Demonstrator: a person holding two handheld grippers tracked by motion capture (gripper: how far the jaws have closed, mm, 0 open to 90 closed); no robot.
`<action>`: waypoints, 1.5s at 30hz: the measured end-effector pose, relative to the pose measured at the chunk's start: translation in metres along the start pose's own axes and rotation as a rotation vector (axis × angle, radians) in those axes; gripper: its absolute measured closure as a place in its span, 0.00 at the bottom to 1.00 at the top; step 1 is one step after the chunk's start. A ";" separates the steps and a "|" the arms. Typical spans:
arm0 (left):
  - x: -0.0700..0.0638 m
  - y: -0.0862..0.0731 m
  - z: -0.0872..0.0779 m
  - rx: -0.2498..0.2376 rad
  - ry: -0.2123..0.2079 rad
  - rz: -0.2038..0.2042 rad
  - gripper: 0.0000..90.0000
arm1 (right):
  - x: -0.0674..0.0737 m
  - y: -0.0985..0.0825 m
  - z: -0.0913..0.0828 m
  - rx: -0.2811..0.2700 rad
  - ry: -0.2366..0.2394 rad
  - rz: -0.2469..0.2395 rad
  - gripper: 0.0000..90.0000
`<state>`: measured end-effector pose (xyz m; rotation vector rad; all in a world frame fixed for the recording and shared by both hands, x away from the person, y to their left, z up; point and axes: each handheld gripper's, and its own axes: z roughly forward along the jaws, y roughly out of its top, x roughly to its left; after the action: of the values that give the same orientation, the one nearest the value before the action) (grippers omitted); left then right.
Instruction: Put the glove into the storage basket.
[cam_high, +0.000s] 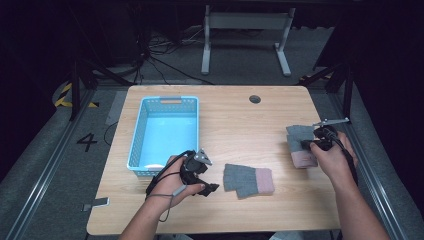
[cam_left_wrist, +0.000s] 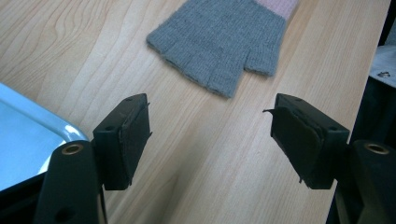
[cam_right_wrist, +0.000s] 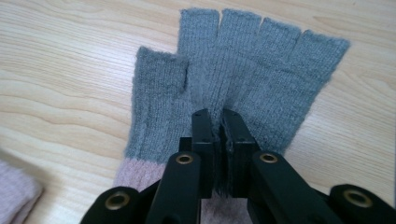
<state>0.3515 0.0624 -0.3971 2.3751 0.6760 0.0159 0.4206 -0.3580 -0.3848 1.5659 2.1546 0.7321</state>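
Right gripper (cam_right_wrist: 218, 122), held in the person's right hand (cam_high: 334, 157) at the right edge of the pale wooden tabletop (cam_high: 235, 115). Its black fingers (cam_right_wrist: 203, 135) are pressed nearly together and pinch a fold of knit from a grey fingerless knitted glove with a pink cuff (cam_right_wrist: 243, 79). A ridge of the fabric is gathered up between the pads. In the right gripper view the glove lies palm-flat otherwise, four short finger stubs pointing away, thumb stub off to the left, pink cuff nearest the gripper. In the high view this glove (cam_high: 299, 136) sits near the right edge of the tabletop, partly covered by the gripper. A bit of pink knit shows at the lower left corner of the right gripper view; I cannot tell what it belongs to.

Left gripper (cam_left_wrist: 212, 140), held in the person's left hand (cam_high: 175, 186) near the front of the tabletop. Fingers (cam_left_wrist: 128, 140) spread wide, nothing between them but bare wood. It hovers just beside the front right corner of a light blue plastic basket with perforated walls (cam_high: 136, 137).

Second grey fingerless knitted glove with pink cuff (cam_high: 248, 180) lies flat on the tabletop between the two hands, closer to the left gripper and just ahead of its spread fingers, apart from them. Cuff points to the right in the high view.

Basket stands on the left half of the tabletop, well apart from the pinched glove.
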 end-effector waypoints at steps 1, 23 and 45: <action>0.000 0.000 0.000 0.001 -0.001 -0.002 0.32 | 0.000 0.000 -0.004 -0.004 0.002 -0.003 0.95; -0.001 0.000 0.000 0.003 -0.006 0.005 0.32 | 0.015 0.005 -0.036 -0.052 0.077 -0.075 0.95; -0.003 0.002 -0.002 0.037 -0.007 -0.014 0.36 | 0.091 0.007 -0.040 -0.047 0.325 -0.336 0.94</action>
<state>0.3497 0.0604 -0.3938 2.4047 0.6948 -0.0106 0.3748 -0.2775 -0.3488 1.0760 2.5246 0.9636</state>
